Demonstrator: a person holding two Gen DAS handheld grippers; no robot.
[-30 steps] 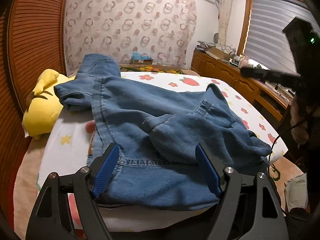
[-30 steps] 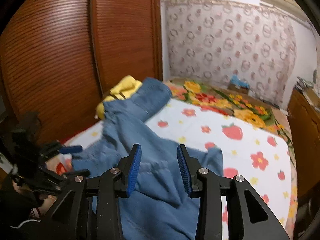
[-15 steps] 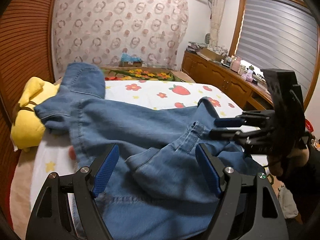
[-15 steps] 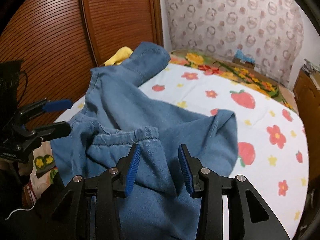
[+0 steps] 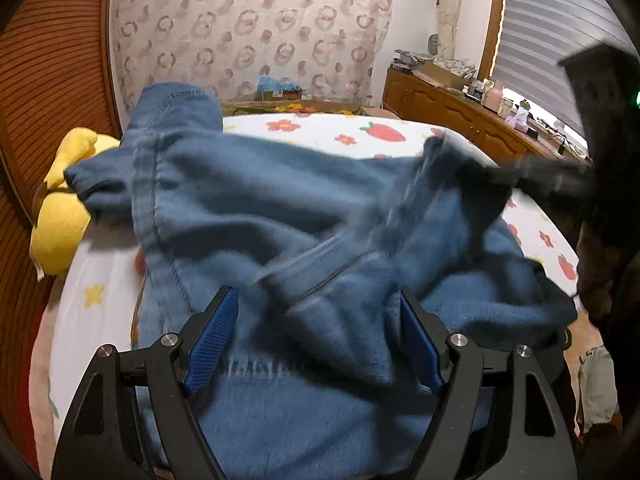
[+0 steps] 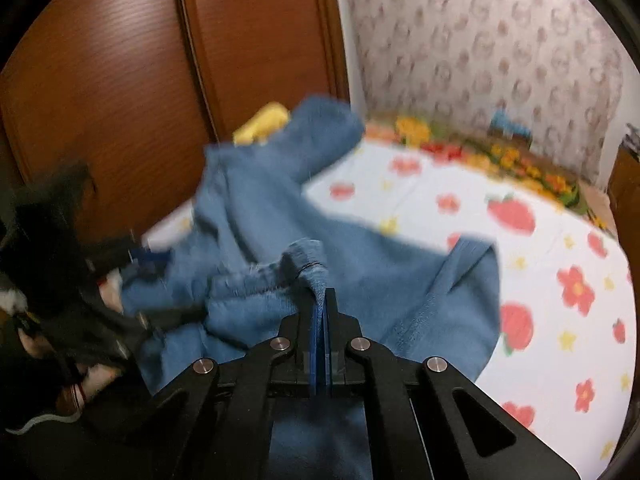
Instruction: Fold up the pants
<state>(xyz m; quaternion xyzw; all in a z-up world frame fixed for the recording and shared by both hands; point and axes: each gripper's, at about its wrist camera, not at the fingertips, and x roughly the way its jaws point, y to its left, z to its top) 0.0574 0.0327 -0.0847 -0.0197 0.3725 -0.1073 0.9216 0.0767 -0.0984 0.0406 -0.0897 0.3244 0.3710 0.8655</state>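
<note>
Blue denim pants [image 5: 280,200] lie crumpled across the bed, one leg reaching back toward the yellow plush toy. My left gripper [image 5: 316,336] hovers open just above the near part of the pants, with cloth under and between its blue pads [image 5: 212,332] but not pinched. My right gripper [image 6: 320,304] is shut on a raised fold of the pants' waistband edge [image 6: 308,264]. In the left wrist view the right gripper [image 5: 532,176] shows as a dark blur at the pants' right edge. The left gripper [image 6: 148,260] appears blurred at the left of the right wrist view.
The bed sheet [image 6: 560,240] is white with strawberries and flowers. A yellow plush toy [image 5: 60,220] lies at the bed's left side against a brown wooden wardrobe [image 6: 120,80]. A wooden sideboard [image 5: 460,116] with clutter runs along the right wall under a window blind.
My right gripper has closed on the waistband fold and pulls it up. My left gripper has moved forward and lower over the pants, still open.
</note>
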